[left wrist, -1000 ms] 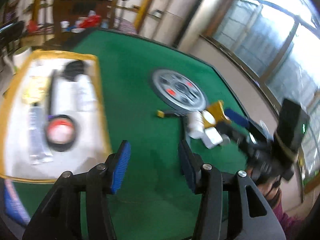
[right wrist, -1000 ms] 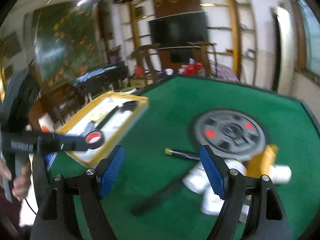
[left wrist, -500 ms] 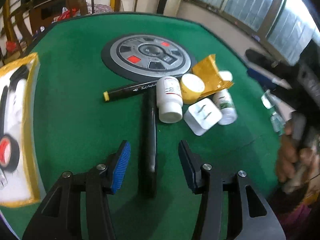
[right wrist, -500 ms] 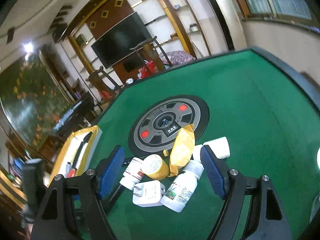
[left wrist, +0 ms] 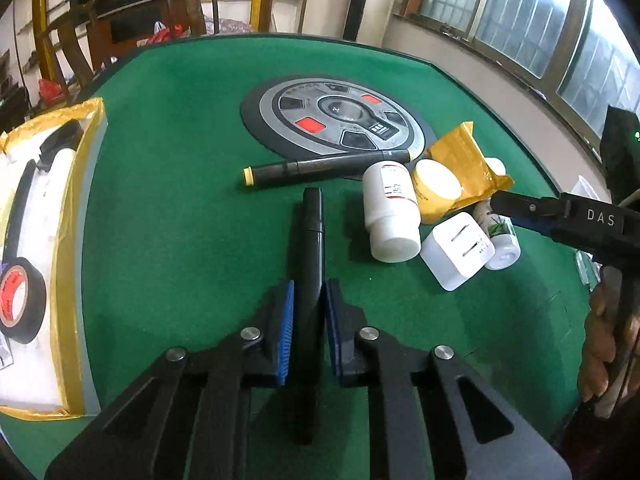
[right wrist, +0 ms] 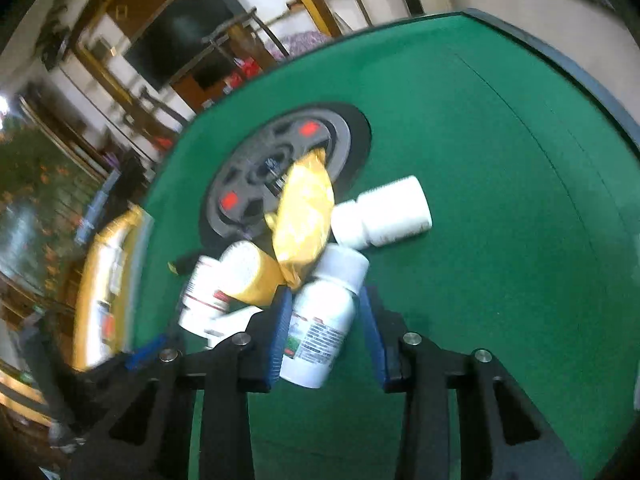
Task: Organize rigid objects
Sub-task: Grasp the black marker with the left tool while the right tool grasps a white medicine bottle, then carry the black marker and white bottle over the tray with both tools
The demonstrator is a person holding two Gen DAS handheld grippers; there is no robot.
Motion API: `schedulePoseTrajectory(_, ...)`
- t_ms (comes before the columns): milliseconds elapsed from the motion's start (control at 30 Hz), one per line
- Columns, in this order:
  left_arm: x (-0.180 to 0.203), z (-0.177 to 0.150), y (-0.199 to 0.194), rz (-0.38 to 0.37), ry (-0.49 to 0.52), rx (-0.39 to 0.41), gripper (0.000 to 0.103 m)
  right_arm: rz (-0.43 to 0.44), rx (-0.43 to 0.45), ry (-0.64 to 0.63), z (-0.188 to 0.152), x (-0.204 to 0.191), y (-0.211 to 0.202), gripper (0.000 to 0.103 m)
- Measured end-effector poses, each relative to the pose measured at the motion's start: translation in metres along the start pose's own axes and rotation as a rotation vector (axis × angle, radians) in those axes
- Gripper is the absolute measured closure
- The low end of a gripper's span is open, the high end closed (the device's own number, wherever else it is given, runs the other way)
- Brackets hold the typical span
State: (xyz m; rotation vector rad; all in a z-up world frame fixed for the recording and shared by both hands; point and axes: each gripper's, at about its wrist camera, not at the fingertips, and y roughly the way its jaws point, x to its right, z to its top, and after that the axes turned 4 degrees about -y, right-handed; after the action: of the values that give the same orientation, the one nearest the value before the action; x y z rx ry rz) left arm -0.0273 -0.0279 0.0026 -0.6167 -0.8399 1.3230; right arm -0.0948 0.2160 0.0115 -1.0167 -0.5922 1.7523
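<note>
A long black pen [left wrist: 308, 280] lies lengthwise at lower centre; white bottles [left wrist: 390, 210], a charger [left wrist: 456, 250] and a yellow pouch [left wrist: 464, 160] cluster at right.

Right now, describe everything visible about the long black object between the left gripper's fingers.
The black object is a slim, matte, plastic-looking stick with a narrower capped far end. It lies flat on the green felt table, pointing away from the camera toward the yellow-tipped marker, stopping short of it. The left gripper has its blue pads closed against its near half.

a green felt table [left wrist: 168, 128] fills the room's middle. daylight comes through large paned windows [left wrist: 520, 20] along one wall. dark wooden chairs [left wrist: 192, 8] and a black television [right wrist: 180, 44] stand behind.
</note>
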Motion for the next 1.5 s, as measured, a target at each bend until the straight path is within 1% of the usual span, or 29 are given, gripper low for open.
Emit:
schedulePoseTrajectory(100,0.005,0.002,0.002,0.023,0.027,0.003,0.090,-0.050,0.006,-0.062,-0.003,-0.008,0.000,0.070)
schedulePoseTrajectory(167,0.006,0.003,0.003,0.024,0.038,0.006,0.090,-0.064,-0.038,-0.084,-0.006,-0.010,0.010,0.070)
schedulePoseTrajectory(200,0.008,0.003,0.003,0.030,0.046,0.006,0.090,-0.093,-0.034,-0.123,-0.008,-0.015,0.010,0.069)
schedulePoseTrajectory(233,0.009,0.002,0.002,0.037,0.050,0.008,0.090,-0.102,-0.025,-0.125,-0.012,-0.014,0.010,0.069)
schedulePoseTrajectory(333,0.011,0.003,0.003,0.042,0.058,0.014,0.090,-0.084,-0.014,-0.115,-0.014,-0.007,0.007,0.069)
schedulePoseTrajectory(367,0.011,0.004,0.004,0.040,0.056,0.016,0.090,-0.069,-0.005,-0.090,-0.014,-0.001,0.004,0.070)
schedulePoseTrajectory(433,0.006,0.006,0.005,0.020,0.019,0.024,0.091,-0.069,0.022,-0.077,-0.013,0.004,-0.005,0.070)
schedulePoseTrajectory(567,-0.004,0.008,0.003,-0.037,-0.036,0.034,0.091,-0.076,0.103,-0.044,-0.010,0.014,-0.026,0.072)
schedulePoseTrajectory(633,-0.008,0.008,-0.002,-0.068,-0.061,0.066,0.091,-0.056,0.130,-0.030,-0.008,0.013,-0.032,0.073)
schedulePoseTrajectory(700,-0.008,0.007,-0.009,-0.078,-0.067,0.103,0.091,-0.035,0.164,-0.033,-0.009,0.012,-0.039,0.073)
schedulePoseTrajectory(767,-0.009,0.006,-0.015,-0.097,-0.076,0.137,0.091,-0.001,0.209,-0.053,-0.010,0.006,-0.048,0.072)
schedulePoseTrajectory(833,-0.009,0.006,-0.018,-0.108,-0.077,0.151,0.091,-0.005,0.245,-0.087,-0.010,-0.002,-0.054,0.072)
schedulePoseTrajectory(900,-0.010,0.007,-0.018,-0.109,-0.082,0.157,0.091,0.023,0.267,-0.116,-0.009,-0.010,-0.057,0.072)
schedulePoseTrajectory(933,-0.010,0.008,-0.017,-0.113,-0.084,0.153,0.091,0.038,0.271,-0.128,-0.010,-0.014,-0.058,0.072)
schedulePoseTrajectory(1000,-0.013,0.009,-0.015,-0.119,-0.098,0.145,0.091,0.029,0.272,-0.144,-0.008,-0.026,-0.051,0.072)
schedulePoseTrajectory(1067,-0.016,0.010,-0.014,-0.129,-0.112,0.145,0.091,0.034,0.266,-0.153,-0.007,-0.030,-0.049,0.072)
schedulePoseTrajectory(1233,-0.016,0.009,-0.016,-0.132,-0.114,0.158,0.091,0.083,0.242,-0.156,-0.006,-0.038,-0.040,0.072)
schedulePoseTrajectory(1500,-0.018,0.008,-0.016,-0.138,-0.125,0.161,0.091,0.127,0.225,-0.246,-0.019,-0.066,-0.034,0.072)
